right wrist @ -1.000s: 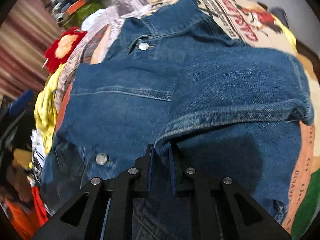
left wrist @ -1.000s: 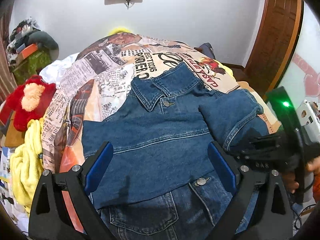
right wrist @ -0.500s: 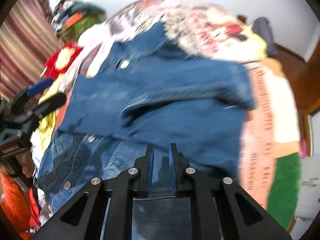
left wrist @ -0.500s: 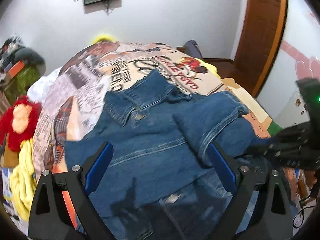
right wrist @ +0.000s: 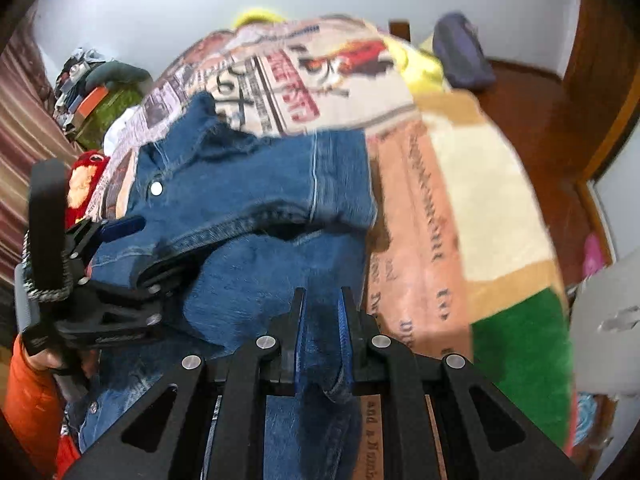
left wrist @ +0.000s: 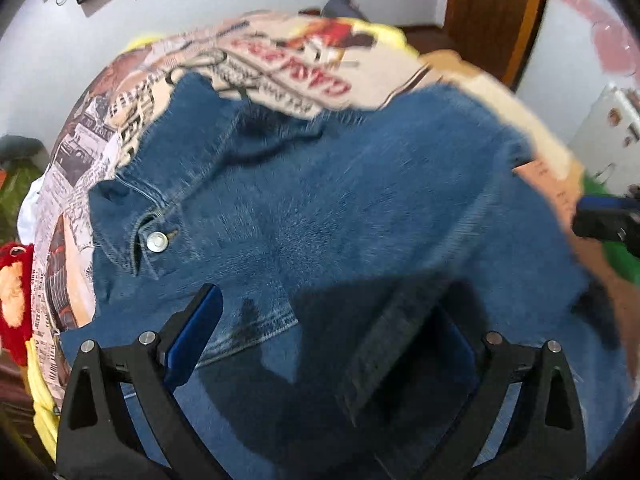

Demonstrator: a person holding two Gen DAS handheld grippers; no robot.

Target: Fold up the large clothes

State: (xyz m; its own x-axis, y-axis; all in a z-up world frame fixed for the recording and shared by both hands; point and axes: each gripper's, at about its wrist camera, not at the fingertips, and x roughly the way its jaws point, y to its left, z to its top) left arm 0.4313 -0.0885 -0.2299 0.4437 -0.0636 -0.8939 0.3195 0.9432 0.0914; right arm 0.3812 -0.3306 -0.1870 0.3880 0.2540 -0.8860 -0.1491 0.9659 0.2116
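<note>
Right gripper [right wrist: 320,312] is clamped on a fold of the denim jacket [right wrist: 256,200], which lies across the printed bedspread [right wrist: 420,216] toward its left edge; left gripper [left wrist: 320,336] stands with jaws apart, its pads straddling the cloth; a red plush toy [right wrist: 86,176] and yellow cloth [left wrist: 40,404] crowd that left edge; bare bedspread stretches to the right edge, wooden floor [right wrist: 532,112] beyond.

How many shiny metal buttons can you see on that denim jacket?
2. One sits just below the collar of the denim jacket, at. Another is low on the front near the hem, at. Folded cloth may hide more.
</note>
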